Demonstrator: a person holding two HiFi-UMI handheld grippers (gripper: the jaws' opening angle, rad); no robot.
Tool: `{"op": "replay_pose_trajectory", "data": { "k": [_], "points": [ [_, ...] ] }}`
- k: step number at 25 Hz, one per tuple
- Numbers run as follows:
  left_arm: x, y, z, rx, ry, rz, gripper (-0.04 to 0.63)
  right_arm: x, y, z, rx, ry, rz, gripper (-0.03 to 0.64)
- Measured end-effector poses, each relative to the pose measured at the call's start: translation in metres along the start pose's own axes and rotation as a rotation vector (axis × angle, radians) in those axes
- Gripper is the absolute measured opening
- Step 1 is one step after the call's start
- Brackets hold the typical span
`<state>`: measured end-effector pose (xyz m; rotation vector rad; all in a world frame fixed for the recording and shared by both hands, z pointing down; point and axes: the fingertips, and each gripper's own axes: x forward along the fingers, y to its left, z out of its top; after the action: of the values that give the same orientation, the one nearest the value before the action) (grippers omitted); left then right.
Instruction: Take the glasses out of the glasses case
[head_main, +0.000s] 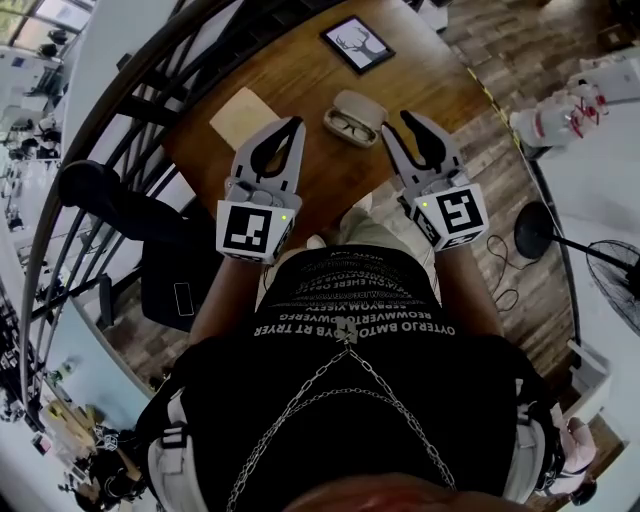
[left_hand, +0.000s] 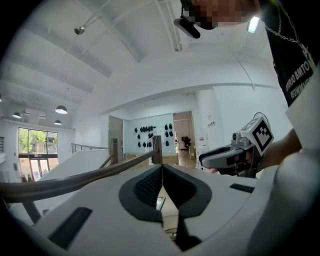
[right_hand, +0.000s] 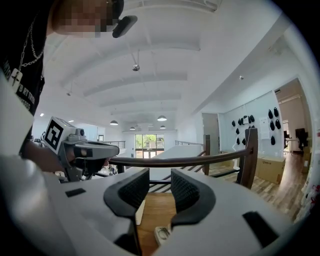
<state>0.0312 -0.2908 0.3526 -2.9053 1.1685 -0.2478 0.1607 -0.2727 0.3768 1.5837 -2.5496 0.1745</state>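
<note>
A beige glasses case (head_main: 355, 117) lies open on the wooden table (head_main: 300, 70), with dark-framed glasses (head_main: 350, 127) resting in its lower half. My left gripper (head_main: 296, 124) hovers just left of the case with its jaw tips together and nothing held. In its own view the left gripper (left_hand: 162, 167) shows both pads meeting. My right gripper (head_main: 397, 124) hangs just right of the case, open, with an empty gap. The right gripper view shows the right gripper (right_hand: 160, 175) parted, with the case (right_hand: 162, 234) low between the jaws on the wood.
A framed deer picture (head_main: 357, 43) sits at the table's far side, and a tan square mat (head_main: 240, 117) lies left of the case. A curved dark railing (head_main: 130, 110) runs along the left. A floor fan (head_main: 612, 272) stands on the right.
</note>
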Motion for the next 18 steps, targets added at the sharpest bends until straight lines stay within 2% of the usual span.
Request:
{"op": "replay_pose_trajectory", "data": {
  "k": [12,18],
  "points": [
    [0.018,0.004,-0.016,-0.019,0.043,0.026,0.029,0.025,-0.010,-0.037,0.022,0.076,0.052,0.121],
    [0.021,0.013,-0.023,0.007,0.070,0.042,0.029,0.042,-0.013,-0.060,0.031,0.121,0.082,0.121]
  ]
}}
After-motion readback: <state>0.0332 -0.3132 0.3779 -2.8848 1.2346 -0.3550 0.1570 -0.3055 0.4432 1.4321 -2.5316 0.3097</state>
